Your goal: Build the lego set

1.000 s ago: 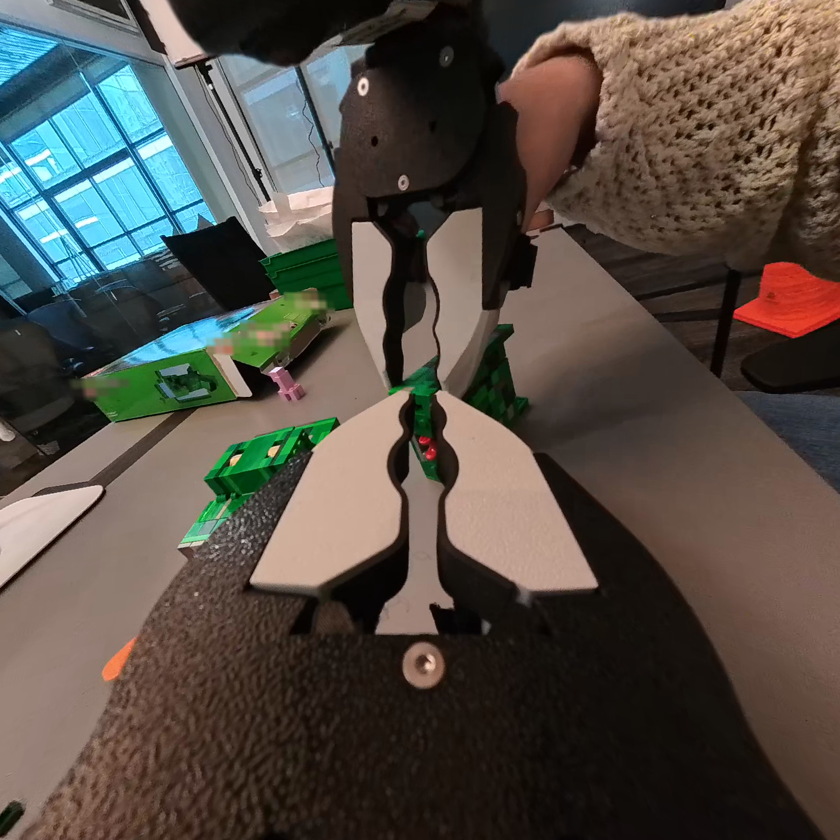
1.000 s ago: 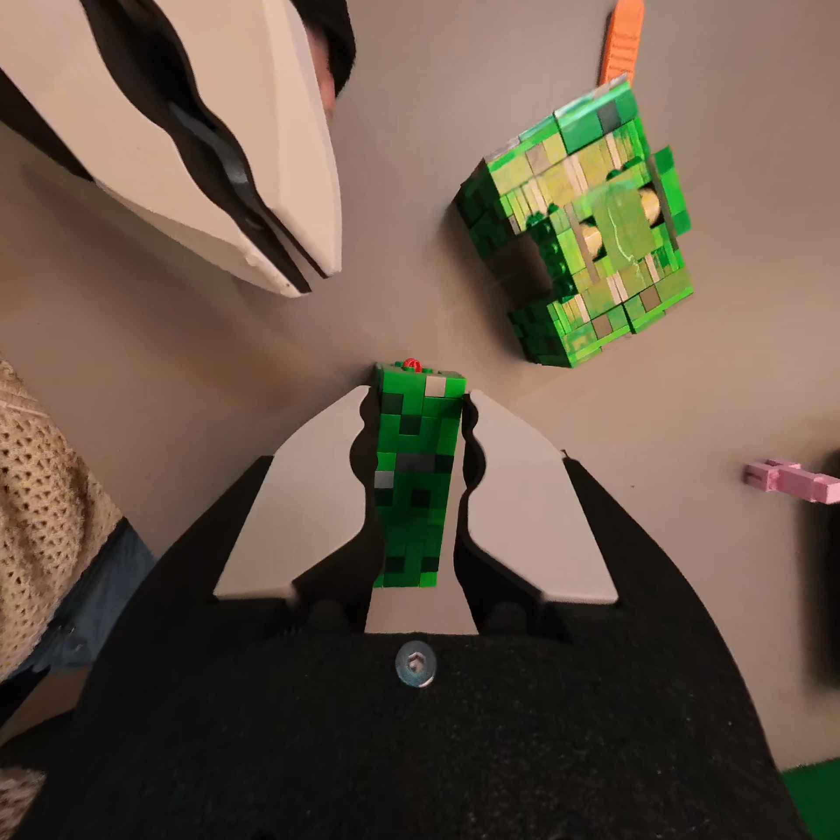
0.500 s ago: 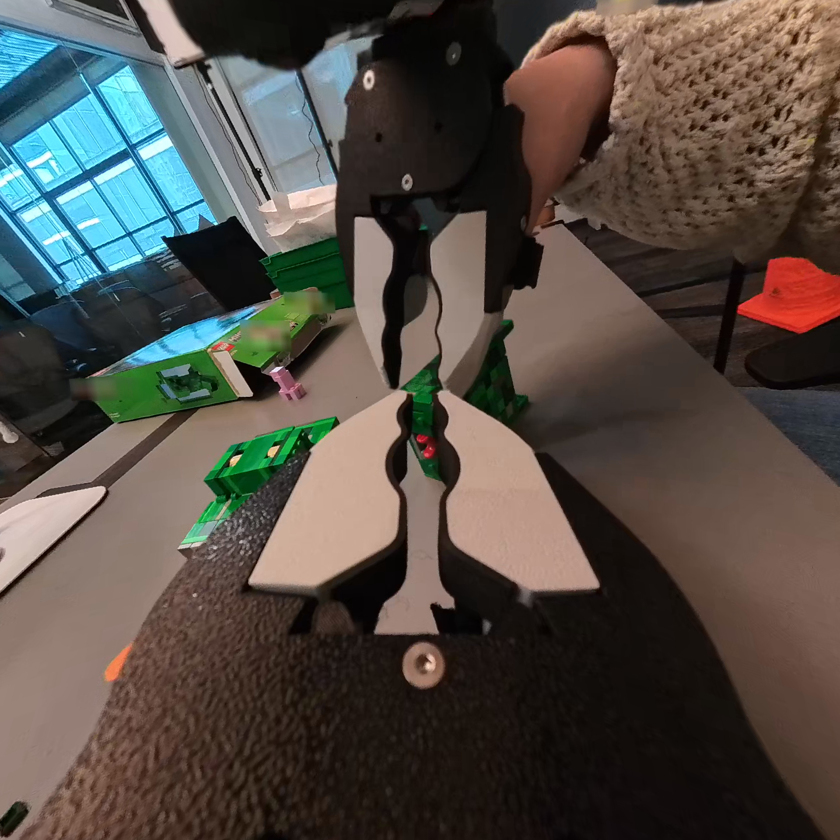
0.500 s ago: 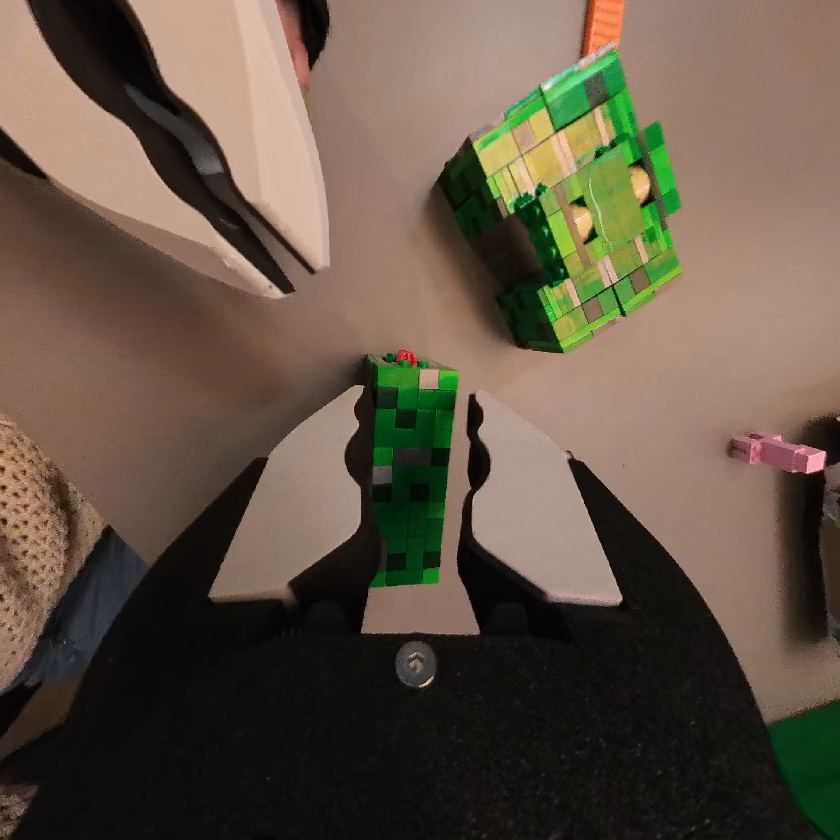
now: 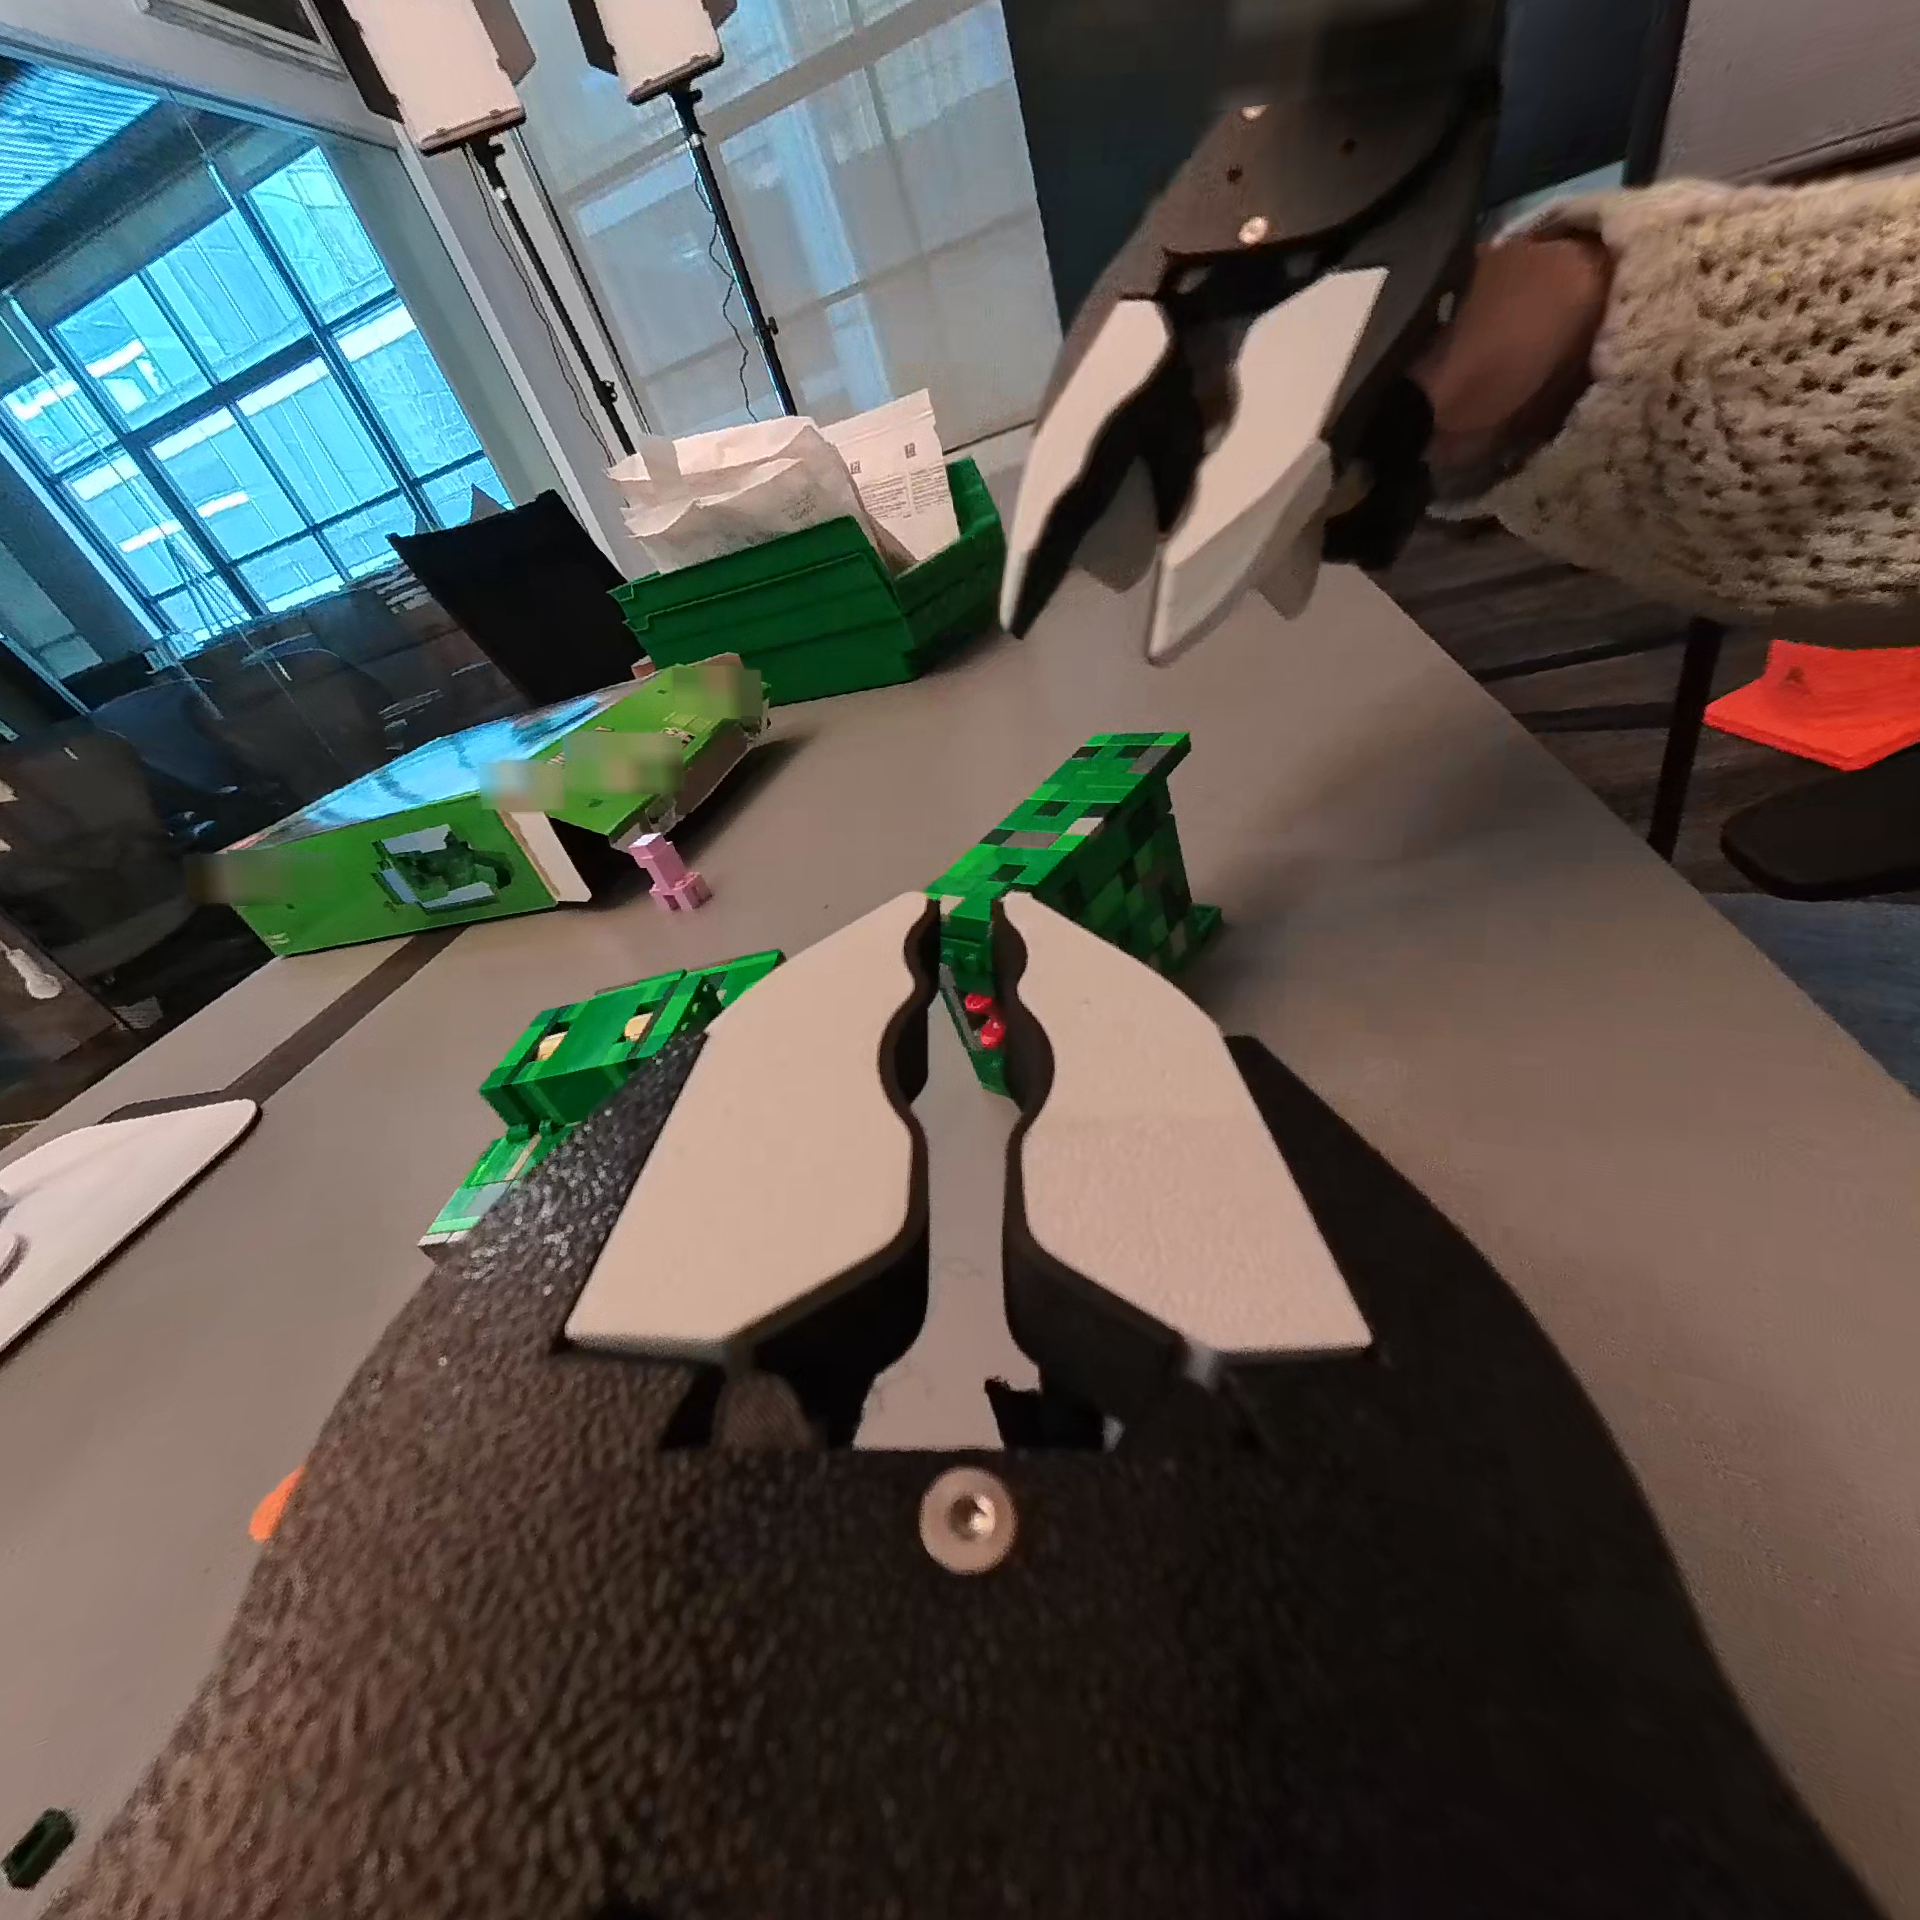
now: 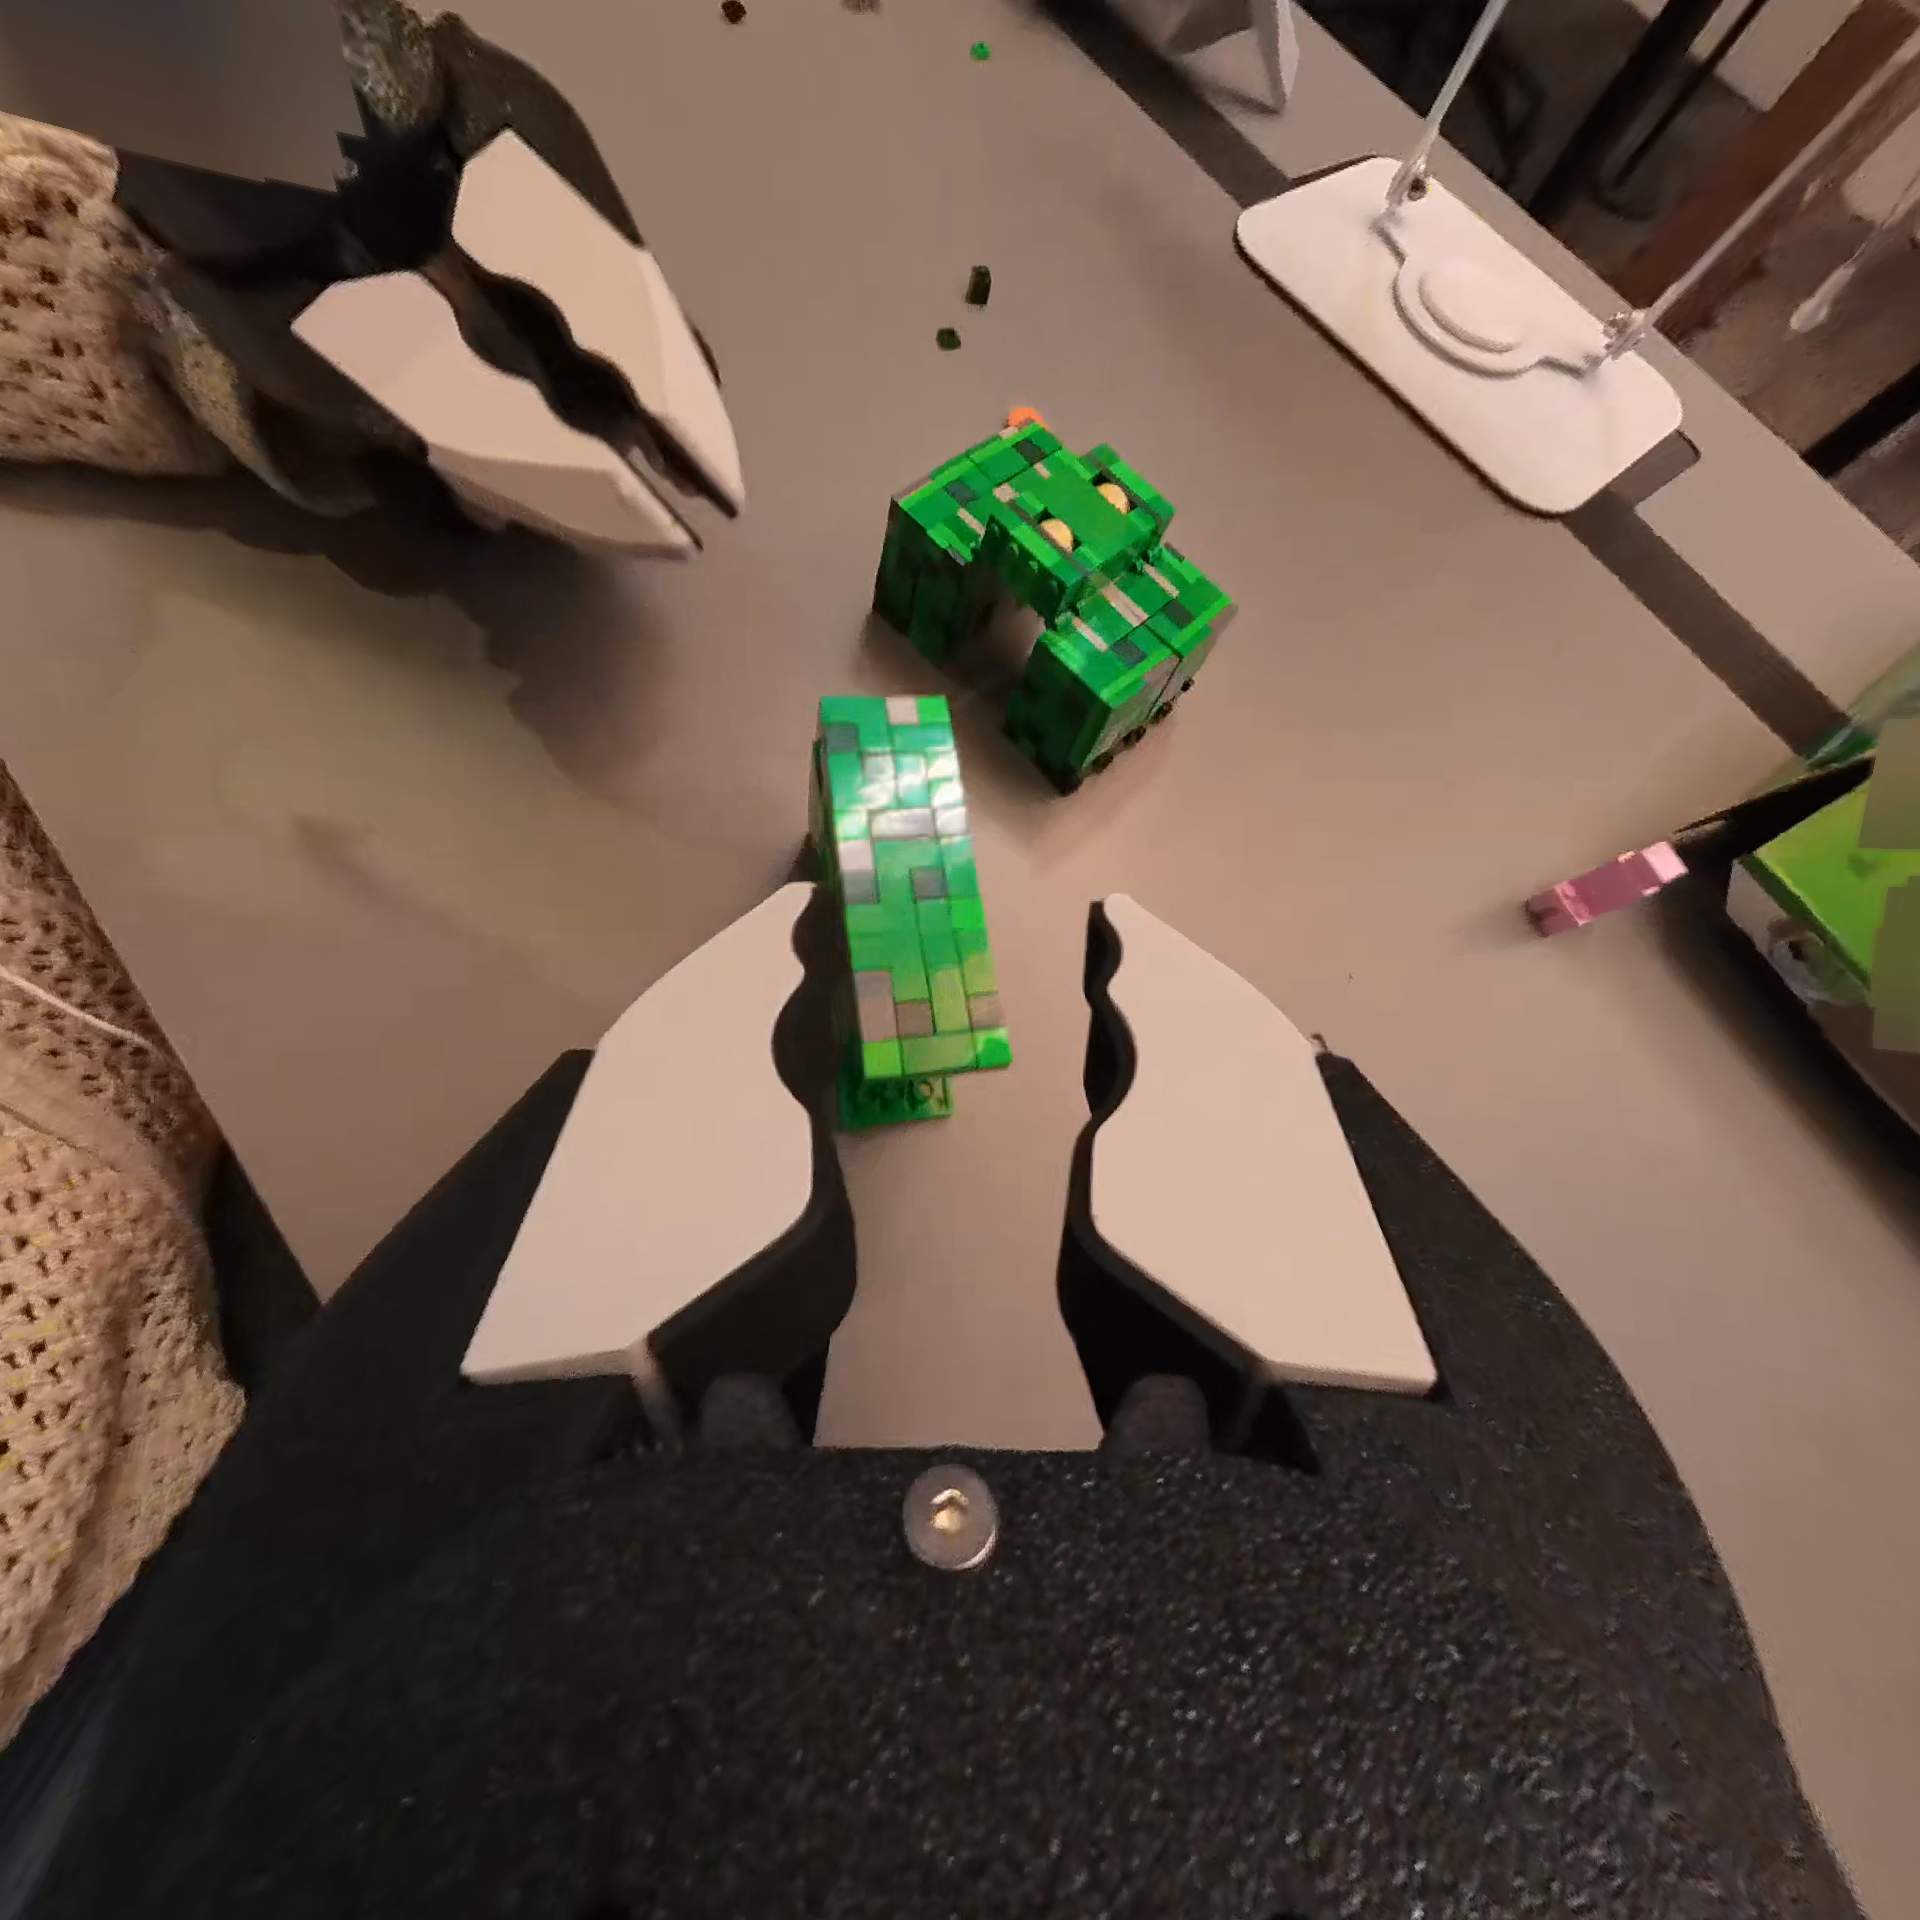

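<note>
A long green Lego column (image 6: 914,904) lies on the grey table (image 6: 416,831); in the left wrist view (image 5: 1081,831) its red-studded end points toward me. My right gripper (image 6: 956,896) is open, its fingers on either side of the column's near end without gripping it; in the left wrist view it (image 5: 1091,636) hangs above the table. My left gripper (image 5: 964,906) is shut and empty, a little short of the column; it also shows in the right wrist view (image 6: 707,520). A blocky green Lego assembly (image 6: 1049,582) sits beyond the column and shows in the left wrist view (image 5: 613,1029).
A pink Lego figure (image 5: 670,868) and a green set box (image 5: 468,831) lie at the far left. Green bins (image 5: 831,603) with paper bags stand behind. A white stand base (image 6: 1455,312), an orange tool (image 5: 275,1507) and small loose pieces (image 6: 977,283) are on the table. The tips of one gripper are about 11 centimetres away from the tips of the other.
My right gripper has opened, let go of the green column and pulled up and back. The column now lies on the table. My left gripper stays shut in place.
</note>
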Motion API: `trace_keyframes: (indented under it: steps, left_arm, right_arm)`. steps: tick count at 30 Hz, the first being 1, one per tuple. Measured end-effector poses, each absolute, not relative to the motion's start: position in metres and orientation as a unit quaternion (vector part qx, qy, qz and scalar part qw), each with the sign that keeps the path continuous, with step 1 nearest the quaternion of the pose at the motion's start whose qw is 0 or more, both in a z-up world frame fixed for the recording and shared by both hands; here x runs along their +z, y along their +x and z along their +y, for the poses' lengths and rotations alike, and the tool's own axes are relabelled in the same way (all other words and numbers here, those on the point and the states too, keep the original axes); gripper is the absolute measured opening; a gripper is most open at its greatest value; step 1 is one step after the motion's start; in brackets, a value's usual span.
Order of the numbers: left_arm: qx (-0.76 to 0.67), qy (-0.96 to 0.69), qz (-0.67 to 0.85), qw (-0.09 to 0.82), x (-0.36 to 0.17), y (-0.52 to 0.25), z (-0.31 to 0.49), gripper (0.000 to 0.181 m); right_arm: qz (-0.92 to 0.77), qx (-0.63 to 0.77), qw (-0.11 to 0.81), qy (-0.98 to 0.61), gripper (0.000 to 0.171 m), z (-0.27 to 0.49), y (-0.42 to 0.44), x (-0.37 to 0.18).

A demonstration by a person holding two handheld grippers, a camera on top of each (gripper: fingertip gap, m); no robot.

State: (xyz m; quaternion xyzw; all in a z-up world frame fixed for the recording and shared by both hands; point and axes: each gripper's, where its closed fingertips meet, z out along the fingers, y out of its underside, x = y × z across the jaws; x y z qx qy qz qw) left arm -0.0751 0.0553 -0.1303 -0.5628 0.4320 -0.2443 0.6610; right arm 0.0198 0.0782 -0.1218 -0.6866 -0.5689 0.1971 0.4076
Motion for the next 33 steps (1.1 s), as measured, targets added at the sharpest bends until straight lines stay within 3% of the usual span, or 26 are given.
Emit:
trace_keyframes:
  steps: [9,16,20,25,30,33]
  left_arm:
    - [-0.207,-0.551,0.454,0.669,-0.134,-0.071,0.054,0.016]
    - [-0.14,-0.499,0.526,0.674,-0.138,-0.057,0.047,0.043]
    - [-0.094,-0.452,0.577,0.674,-0.132,-0.045,0.043,0.047]
    - [-0.092,-0.465,0.607,0.638,-0.133,-0.04,0.054,0.061]
    - [-0.168,-0.585,0.556,0.566,-0.154,-0.038,0.073,0.077]
    - [-0.186,-0.613,0.523,0.562,-0.155,-0.04,0.078,0.076]
  right_arm:
    - [-0.6,0.131,0.495,-0.615,0.052,0.055,0.032,-0.144]
    - [-0.6,0.11,0.537,-0.583,0.061,0.049,0.04,-0.151]
    - [-0.613,0.092,0.563,-0.546,0.062,0.047,0.037,-0.146]
    - [-0.599,0.162,0.556,-0.552,0.06,0.052,0.034,-0.139]
    - [-0.581,0.215,0.536,-0.574,0.07,0.063,0.036,-0.144]
    - [-0.552,0.261,0.493,-0.62,0.078,0.074,0.037,-0.156]
